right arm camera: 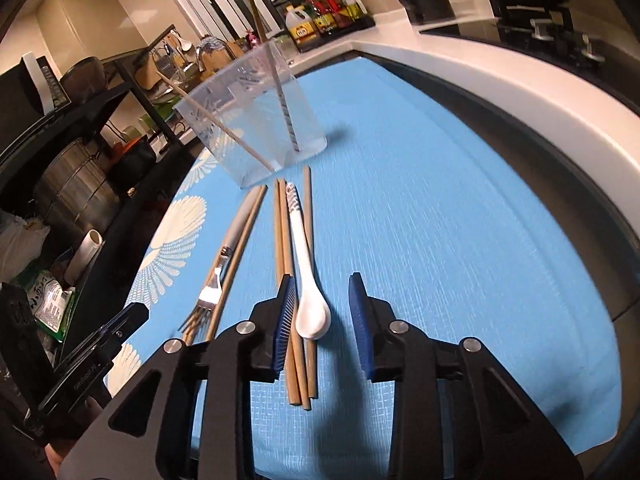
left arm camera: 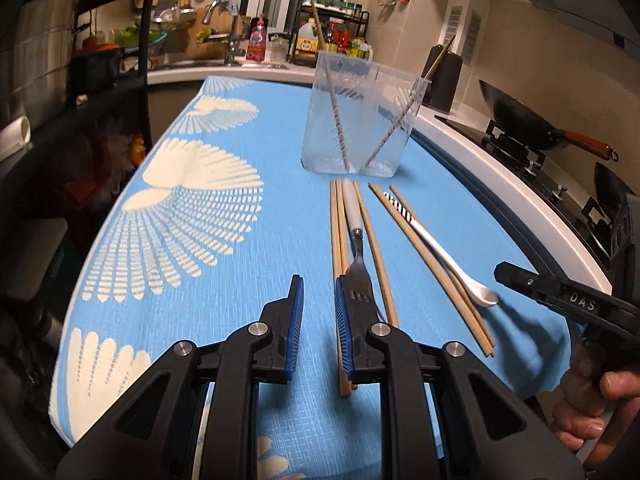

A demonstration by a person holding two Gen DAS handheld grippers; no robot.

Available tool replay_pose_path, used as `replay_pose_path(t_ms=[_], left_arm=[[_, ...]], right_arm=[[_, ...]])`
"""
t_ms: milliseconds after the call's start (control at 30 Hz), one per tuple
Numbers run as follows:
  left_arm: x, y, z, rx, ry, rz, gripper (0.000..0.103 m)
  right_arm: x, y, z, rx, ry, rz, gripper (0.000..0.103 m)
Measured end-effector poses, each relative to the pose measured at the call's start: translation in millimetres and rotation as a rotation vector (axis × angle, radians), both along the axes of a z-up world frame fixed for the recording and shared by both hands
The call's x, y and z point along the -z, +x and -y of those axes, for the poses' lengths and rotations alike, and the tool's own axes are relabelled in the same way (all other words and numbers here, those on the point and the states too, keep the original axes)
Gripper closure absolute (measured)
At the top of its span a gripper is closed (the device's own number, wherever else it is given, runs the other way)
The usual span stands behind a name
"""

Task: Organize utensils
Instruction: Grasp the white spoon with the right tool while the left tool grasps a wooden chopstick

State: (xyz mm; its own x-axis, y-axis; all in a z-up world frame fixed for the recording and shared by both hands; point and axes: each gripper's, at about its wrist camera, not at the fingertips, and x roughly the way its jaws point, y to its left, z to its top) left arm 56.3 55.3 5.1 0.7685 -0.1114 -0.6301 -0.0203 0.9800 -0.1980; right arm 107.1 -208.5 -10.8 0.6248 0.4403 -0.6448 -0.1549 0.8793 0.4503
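Note:
On the blue cloth (left arm camera: 224, 352) lie several wooden chopsticks (left arm camera: 337, 224), a metal fork (left arm camera: 359, 276) with a grey handle and a white spoon (left arm camera: 444, 252) with a striped handle. Behind them stands a clear holder (left arm camera: 356, 120) with two sticks leaning in it. My left gripper (left arm camera: 318, 280) is open by a narrow gap over bare cloth, its right pad beside the fork's tines and the chopsticks. My right gripper (right arm camera: 321, 284) is open and low over the cloth. The spoon (right arm camera: 314, 316) bowl lies between its pads, untouched, with chopsticks (right arm camera: 280, 236) running under its left pad.
A white counter edge (left arm camera: 500, 168) and a stove with a black wok (left arm camera: 532, 120) lie to the right. A dark shelf rack (right arm camera: 80, 152) with pots stands to the left. The sink and bottles (left arm camera: 320, 44) are at the back. A hand (left arm camera: 588, 412) holds the right gripper.

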Motion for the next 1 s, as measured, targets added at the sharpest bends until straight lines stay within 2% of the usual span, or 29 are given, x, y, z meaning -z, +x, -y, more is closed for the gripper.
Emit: replay_pose_path(t_ms=[100, 200, 400, 567, 800, 1000], left_arm=[[8, 1, 0, 0.000, -0.038, -0.035, 0.086], [14, 2, 2, 0.007, -0.044, -0.055, 0.086], [19, 2, 8, 0.015, -0.033, -0.069, 0.086], [25, 3, 11, 0.023, -0.038, -0.097, 0.086], [29, 2, 16, 0.032, -0.012, -0.099, 0.086], [28, 0, 27, 0.047, 0.078, -0.092, 0.090]], right_arm=[[11, 3, -1, 0.006, 0.028, -0.039, 0.073], [16, 3, -4, 0.002, 0.026, -0.054, 0.073], [20, 0, -12, -0.008, 0.012, -0.055, 0.089], [18, -2, -13, 0.006, -0.019, -0.035, 0.091], [0, -15, -3, 0.043, -0.151, 0.092, 0.092], [1, -24, 3, 0.051, -0.314, 0.188, 0.092]])
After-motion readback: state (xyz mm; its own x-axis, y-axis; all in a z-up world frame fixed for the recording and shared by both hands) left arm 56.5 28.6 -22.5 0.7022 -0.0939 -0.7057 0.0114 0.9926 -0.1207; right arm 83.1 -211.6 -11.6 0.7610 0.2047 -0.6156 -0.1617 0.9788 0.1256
